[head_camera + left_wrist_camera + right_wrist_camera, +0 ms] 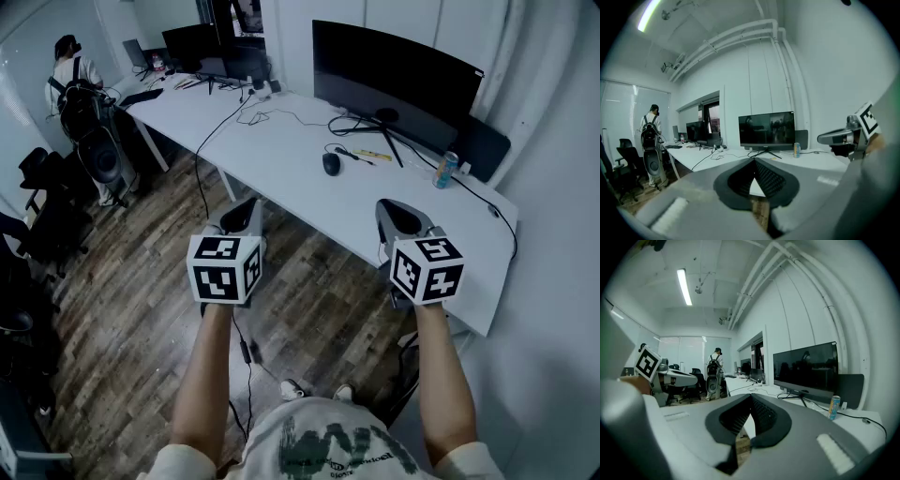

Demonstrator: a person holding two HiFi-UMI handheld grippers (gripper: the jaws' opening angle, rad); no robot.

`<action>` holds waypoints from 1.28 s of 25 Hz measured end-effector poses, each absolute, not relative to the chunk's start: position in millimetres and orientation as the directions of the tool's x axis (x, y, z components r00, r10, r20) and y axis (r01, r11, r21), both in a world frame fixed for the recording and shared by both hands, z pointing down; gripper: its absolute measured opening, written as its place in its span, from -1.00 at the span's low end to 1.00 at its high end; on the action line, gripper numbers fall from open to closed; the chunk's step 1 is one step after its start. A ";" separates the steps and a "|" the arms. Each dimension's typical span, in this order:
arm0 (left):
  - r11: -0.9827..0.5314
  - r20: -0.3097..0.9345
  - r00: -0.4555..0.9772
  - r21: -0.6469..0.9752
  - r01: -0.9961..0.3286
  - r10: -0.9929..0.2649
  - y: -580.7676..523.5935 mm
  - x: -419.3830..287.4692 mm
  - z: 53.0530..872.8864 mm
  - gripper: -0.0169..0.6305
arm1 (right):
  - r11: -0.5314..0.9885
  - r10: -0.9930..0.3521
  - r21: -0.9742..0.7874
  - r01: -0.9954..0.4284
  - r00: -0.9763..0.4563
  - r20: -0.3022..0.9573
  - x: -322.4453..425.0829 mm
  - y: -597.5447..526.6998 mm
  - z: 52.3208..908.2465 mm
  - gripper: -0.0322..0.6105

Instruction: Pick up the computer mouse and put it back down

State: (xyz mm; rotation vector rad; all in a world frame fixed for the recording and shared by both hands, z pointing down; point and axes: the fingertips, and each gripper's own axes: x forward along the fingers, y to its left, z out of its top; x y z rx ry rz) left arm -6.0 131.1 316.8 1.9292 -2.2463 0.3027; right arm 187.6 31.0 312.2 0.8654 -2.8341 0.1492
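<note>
The dark computer mouse lies on the long white desk, just in front of the big monitor's stand. Both grippers hover over the wooden floor, short of the desk's near edge and well away from the mouse. My left gripper points at the desk with its jaws meeting at the tip and nothing between them. My right gripper is likewise shut and empty. Neither gripper view shows the mouse.
A large black monitor stands behind the mouse, with a drink can to its right and a yellow item and cables nearby. At the far left a person with a backpack stands beside office chairs.
</note>
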 end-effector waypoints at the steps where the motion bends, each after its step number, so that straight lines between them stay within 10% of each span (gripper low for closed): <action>1: 0.141 0.257 -0.149 -0.048 -0.989 -0.955 129.1 -7.8 317.4 -0.94 | 0.825 -0.545 -0.049 -0.563 -0.816 0.191 185.5 29.4 312.1 -0.90; 32: 0.015 0.235 -0.011 0.015 -1.000 -0.972 89.1 -90.5 329.3 -0.94 | 0.781 -0.598 -0.068 -0.621 -0.775 0.203 95.2 1.0 325.5 -0.34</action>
